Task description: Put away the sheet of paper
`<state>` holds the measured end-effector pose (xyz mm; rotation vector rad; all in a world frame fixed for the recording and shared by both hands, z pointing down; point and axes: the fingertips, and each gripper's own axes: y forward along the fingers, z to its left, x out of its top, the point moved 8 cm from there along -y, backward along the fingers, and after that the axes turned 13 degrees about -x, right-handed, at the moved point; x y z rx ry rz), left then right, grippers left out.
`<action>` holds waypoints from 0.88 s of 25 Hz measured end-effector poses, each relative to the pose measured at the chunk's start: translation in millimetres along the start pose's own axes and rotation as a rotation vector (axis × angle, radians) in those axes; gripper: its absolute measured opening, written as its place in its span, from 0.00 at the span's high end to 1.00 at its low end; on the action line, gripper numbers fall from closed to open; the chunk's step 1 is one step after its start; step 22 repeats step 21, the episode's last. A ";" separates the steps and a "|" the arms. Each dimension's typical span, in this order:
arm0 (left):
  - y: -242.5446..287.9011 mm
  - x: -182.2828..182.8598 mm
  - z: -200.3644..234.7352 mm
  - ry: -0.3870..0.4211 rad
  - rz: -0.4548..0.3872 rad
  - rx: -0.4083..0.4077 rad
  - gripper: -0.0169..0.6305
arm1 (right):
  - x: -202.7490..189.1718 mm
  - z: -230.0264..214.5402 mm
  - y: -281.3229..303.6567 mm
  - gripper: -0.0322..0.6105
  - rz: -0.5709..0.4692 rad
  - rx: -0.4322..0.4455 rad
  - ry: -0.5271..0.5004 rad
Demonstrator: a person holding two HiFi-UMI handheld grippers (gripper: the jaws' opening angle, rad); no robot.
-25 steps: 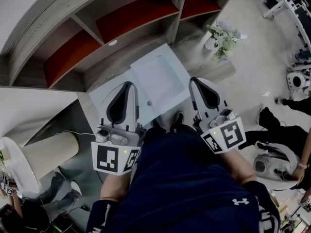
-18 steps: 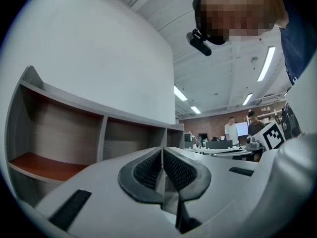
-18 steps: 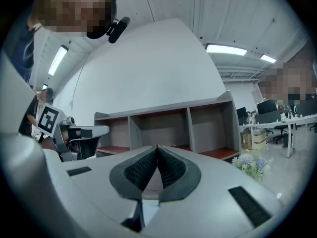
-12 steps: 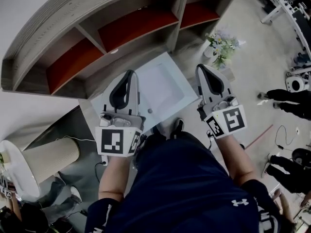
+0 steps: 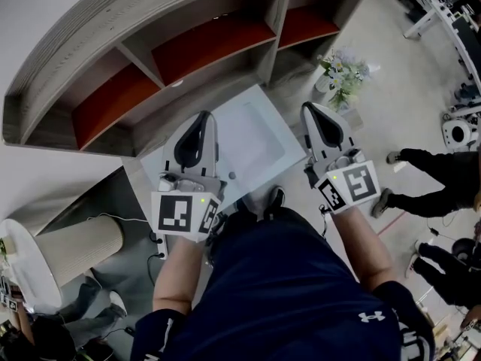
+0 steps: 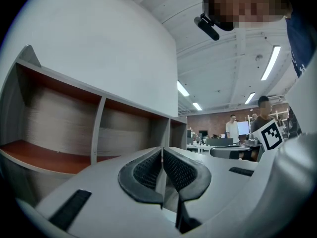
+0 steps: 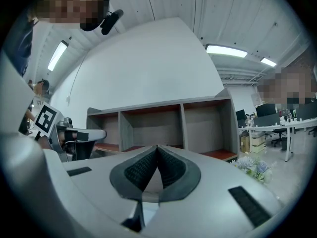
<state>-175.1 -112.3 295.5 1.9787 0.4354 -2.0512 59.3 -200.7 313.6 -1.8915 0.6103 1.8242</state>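
A white sheet of paper (image 5: 244, 134) hangs level in the air in front of a wooden shelf unit (image 5: 188, 43) with red-orange boards. My left gripper (image 5: 200, 117) lies over the sheet's left part, and its jaws are shut on the edge. My right gripper (image 5: 310, 108) is shut on the sheet's right corner. In the left gripper view the left gripper (image 6: 162, 150) shows dark pads pressed together with a pale strip of paper (image 6: 170, 202) below. The right gripper (image 7: 157, 147) looks the same in its own view and faces the shelf's open compartments (image 7: 158, 125).
A vase of pale flowers (image 5: 342, 70) stands on the floor right of the shelf unit. A beige cylinder (image 5: 75, 243) lies at the lower left. People's legs (image 5: 436, 173) and office desks (image 5: 443, 6) are at the right.
Both grippers and the sheet have moved a little toward the shelf unit. A person at the right has walked across the floor.
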 end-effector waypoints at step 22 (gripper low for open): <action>-3.8 -15.6 4.7 -0.028 0.027 0.025 0.93 | -3.7 -3.8 -2.5 0.93 0.011 -0.016 0.000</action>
